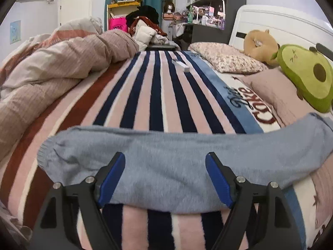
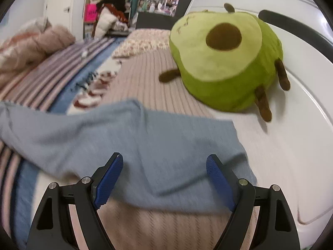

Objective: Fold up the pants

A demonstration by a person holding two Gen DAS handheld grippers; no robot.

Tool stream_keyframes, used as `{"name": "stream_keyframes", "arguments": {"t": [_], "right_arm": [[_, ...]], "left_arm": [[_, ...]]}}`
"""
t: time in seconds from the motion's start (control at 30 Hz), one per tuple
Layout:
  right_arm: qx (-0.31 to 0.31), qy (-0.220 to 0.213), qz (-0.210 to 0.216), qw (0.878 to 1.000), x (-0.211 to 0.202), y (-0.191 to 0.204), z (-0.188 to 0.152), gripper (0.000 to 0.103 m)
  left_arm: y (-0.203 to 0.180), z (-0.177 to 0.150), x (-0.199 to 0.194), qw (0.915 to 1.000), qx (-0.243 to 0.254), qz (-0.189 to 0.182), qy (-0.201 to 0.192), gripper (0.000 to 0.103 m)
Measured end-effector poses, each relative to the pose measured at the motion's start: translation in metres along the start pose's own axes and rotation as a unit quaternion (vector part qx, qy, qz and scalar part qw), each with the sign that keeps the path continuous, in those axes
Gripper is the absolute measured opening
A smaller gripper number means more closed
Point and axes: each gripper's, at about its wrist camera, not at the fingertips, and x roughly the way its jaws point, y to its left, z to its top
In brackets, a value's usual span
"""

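While right view blurs, pants [image 1: 166, 162] run past frame edge.

The striped blanket [image 1: 158, 95] bears red upside-down lettering, roughly "CARE".

Even, soft indoor light is seen in both views, no harsh glare. The left view is sharp; the right is smeared by motion blur, mostly across the pants [image 2: 129, 145] and bed [image 2: 270, 156]. Edges are bent by fisheye, corners blacked out. Shadows stay faint.
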Motion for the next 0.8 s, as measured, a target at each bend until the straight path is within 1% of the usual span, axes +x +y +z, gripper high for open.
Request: {"name": "stream_keyframes", "arguments": {"t": [0.07, 0.13, 0.17, 0.2, 0.23, 0.27, 0.33, 0.37, 0.4, 0.43, 0.53, 0.63, 0.67, 0.73, 0.8], "right_arm": [[0.010, 0.008, 0.003, 1.000, 0.001, -0.004, -0.007, 0.078], [0.041, 0.013, 0.027, 0.999, 0.000, -0.011, -0.012, 0.078], [0.045, 0.011, 0.032, 0.998, -0.002, -0.012, -0.013, 0.077], [0.039, 0.008, 0.034, 0.999, -0.001, -0.011, -0.012, 0.073], [0.030, 0.009, 0.033, 0.999, 0.000, -0.008, -0.010, 0.058], [0.023, 0.009, 0.032, 0.999, 0.003, -0.006, -0.007, 0.038], [0.014, 0.011, 0.044, 0.999, 0.009, -0.002, 0.002, 0.023], [0.015, 0.011, 0.049, 0.999, 0.012, -0.001, 0.007, 0.017], [0.018, 0.009, 0.050, 0.999, 0.016, -0.001, 0.011, 0.014], [0.022, 0.002, 0.045, 0.999, 0.018, -0.002, 0.016, 0.008], [0.025, -0.028, 0.017, 0.999, 0.019, -0.006, 0.028, 0.008], [0.041, -0.050, 0.002, 0.998, 0.023, -0.018, 0.042, 0.008], [0.045, -0.052, -0.006, 0.998, 0.026, -0.023, 0.047, 0.008], [0.053, -0.051, -0.036, 0.997, 0.032, -0.033, 0.054, 0.008], [0.074, -0.047, -0.057, 0.995, 0.040, -0.046, 0.057, 0.012]], "left_arm": [[-0.001, -0.005, 0.003, 1.0000, 0.003, -0.007, 0.005, 0.076], [-0.004, -0.007, 0.005, 0.9999, 0.008, -0.011, 0.006, 0.076], [-0.005, -0.007, 0.005, 0.9999, 0.010, -0.013, 0.006, 0.076], [-0.006, -0.007, 0.005, 0.9998, 0.012, -0.016, 0.004, 0.076], [-0.007, -0.008, 0.004, 0.9997, 0.015, -0.020, 0.003, 0.076], [-0.009, -0.008, 0.004, 0.9996, 0.020, -0.022, 0.001, 0.076], [-0.014, -0.009, 0.003, 0.9993, 0.029, -0.023, -0.003, 0.076], [-0.015, -0.009, 0.004, 0.9992, 0.032, -0.023, -0.003, 0.076], [-0.016, -0.009, 0.004, 0.9992, 0.033, -0.022, -0.004, 0.076], [-0.016, -0.009, 0.005, 0.9992, 0.032, -0.023, -0.003, 0.076], [-0.016, -0.008, 0.005, 0.9992, 0.030, -0.027, -0.004, 0.076], [-0.018, -0.009, 0.005, 0.9991, 0.037, -0.019, -0.012, 0.076], [-0.018, -0.008, 0.005, 0.9991, 0.036, -0.017, -0.013, 0.076], [-0.017, -0.008, 0.005, 0.9992, 0.033, -0.015, -0.017, 0.076], [-0.016, -0.009, 0.005, 0.9992, 0.034, -0.006, -0.022, 0.076]]}}
